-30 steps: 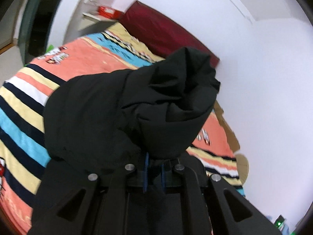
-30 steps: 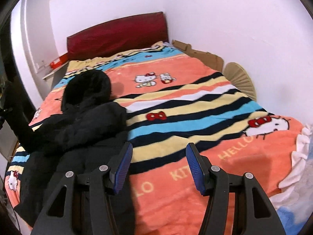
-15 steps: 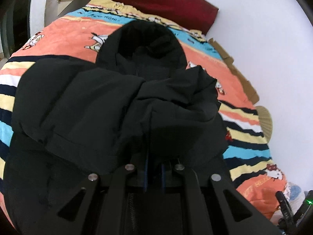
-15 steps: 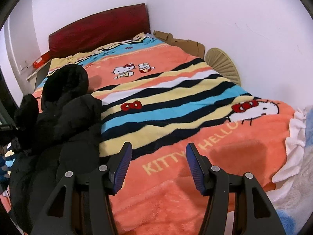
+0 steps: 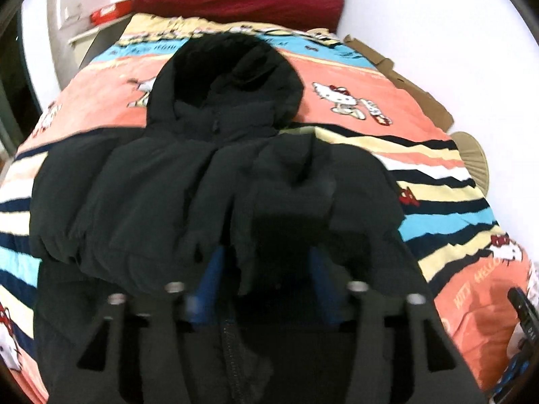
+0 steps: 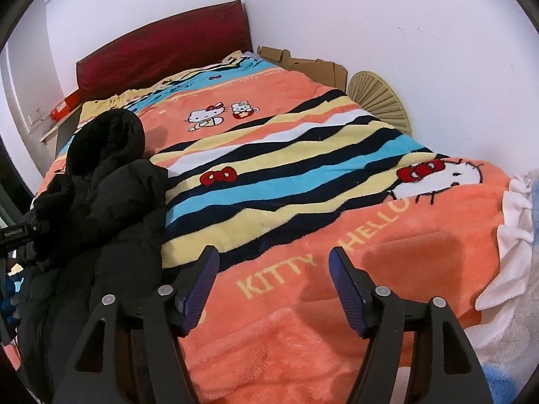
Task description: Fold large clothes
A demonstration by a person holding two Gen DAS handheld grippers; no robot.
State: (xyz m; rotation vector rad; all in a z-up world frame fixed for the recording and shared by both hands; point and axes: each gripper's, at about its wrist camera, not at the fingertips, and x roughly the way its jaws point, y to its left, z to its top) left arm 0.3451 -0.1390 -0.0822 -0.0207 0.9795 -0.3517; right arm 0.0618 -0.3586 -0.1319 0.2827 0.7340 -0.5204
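Striped blanket (image 6: 303,175), black jacket (image 5: 209,181) at edge

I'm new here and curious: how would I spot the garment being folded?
Find the bed's striped cartoon-cat blanket. On its side away from the wall lies a black hooded puffer jacket, hood toward the red headboard; it's the only dark, plain thing there.

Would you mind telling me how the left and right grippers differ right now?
The left gripper hangs over the black jacket, with fabric between its opening jaws; the right gripper hangs over bare blanket, with nothing between its jaws. Both have blue pads and are opening.
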